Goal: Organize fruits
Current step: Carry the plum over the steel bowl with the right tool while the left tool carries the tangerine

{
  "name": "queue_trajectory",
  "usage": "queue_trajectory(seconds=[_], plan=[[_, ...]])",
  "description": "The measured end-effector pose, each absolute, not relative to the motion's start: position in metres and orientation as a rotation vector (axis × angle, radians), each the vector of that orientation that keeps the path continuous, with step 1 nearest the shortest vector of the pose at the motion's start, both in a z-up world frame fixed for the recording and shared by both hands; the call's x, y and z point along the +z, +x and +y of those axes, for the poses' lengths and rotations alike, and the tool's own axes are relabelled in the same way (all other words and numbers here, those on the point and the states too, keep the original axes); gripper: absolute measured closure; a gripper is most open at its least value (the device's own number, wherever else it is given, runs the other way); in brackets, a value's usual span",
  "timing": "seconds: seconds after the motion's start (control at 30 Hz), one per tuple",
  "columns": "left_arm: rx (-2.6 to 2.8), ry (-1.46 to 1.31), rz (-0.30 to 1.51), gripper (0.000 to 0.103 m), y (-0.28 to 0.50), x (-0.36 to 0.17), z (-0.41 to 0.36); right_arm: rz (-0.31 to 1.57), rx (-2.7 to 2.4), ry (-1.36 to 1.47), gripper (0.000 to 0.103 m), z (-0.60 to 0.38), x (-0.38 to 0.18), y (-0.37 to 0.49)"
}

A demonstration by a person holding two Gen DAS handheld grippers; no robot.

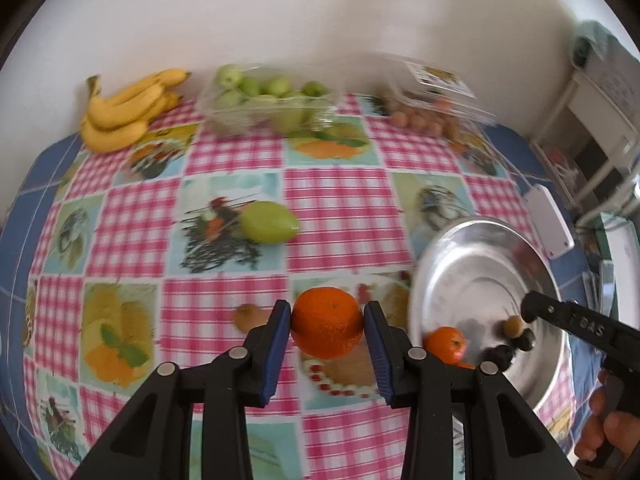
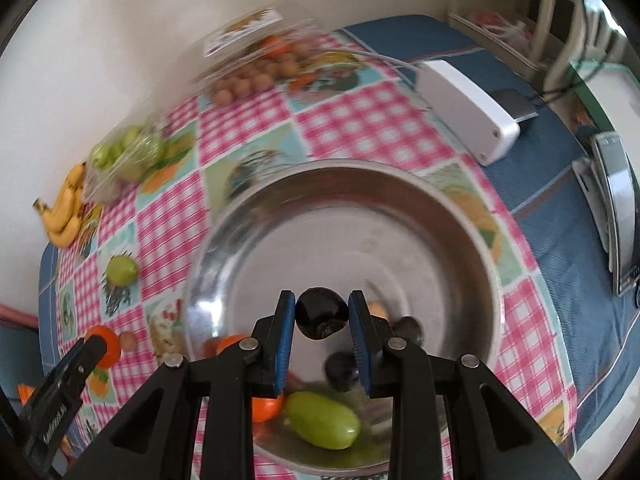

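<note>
While pinched in both claws, fruit bound for the round steel bowl (image 2: 472, 216).
Left gripper (image 1: 327, 320) squeezing firm round orange (image 1: 326, 322) mid-girth; right gripper (image 2: 322, 314) nipping dark, probably soft, slippery plum (image 2: 321, 312).

Two wrist fisheyes, steeply downward, close, sharing steel bowl (image 1: 480, 264)

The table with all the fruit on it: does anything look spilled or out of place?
Mostly tidy, nothing spilled. Two strays lie loose on the tablecloth, outside the metal bowl and the clear boxes: a green fruit mid-table and a small brown fruit near the held orange.
</note>
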State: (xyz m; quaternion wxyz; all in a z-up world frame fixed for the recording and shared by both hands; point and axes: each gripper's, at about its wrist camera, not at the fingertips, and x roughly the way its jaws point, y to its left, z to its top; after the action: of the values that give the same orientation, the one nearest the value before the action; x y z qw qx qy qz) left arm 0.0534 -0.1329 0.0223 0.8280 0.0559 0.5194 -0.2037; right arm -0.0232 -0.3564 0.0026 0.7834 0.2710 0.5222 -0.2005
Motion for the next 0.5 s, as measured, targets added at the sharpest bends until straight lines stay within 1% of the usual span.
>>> queue_trajectory(seconds=[0.5], plan=[[-0.542, 0.238, 1.079, 0.063, 0.038, 0.013, -0.2, 1.097, -0.503, 0.594, 0.075, -0.379, -0.005, -0.026]])
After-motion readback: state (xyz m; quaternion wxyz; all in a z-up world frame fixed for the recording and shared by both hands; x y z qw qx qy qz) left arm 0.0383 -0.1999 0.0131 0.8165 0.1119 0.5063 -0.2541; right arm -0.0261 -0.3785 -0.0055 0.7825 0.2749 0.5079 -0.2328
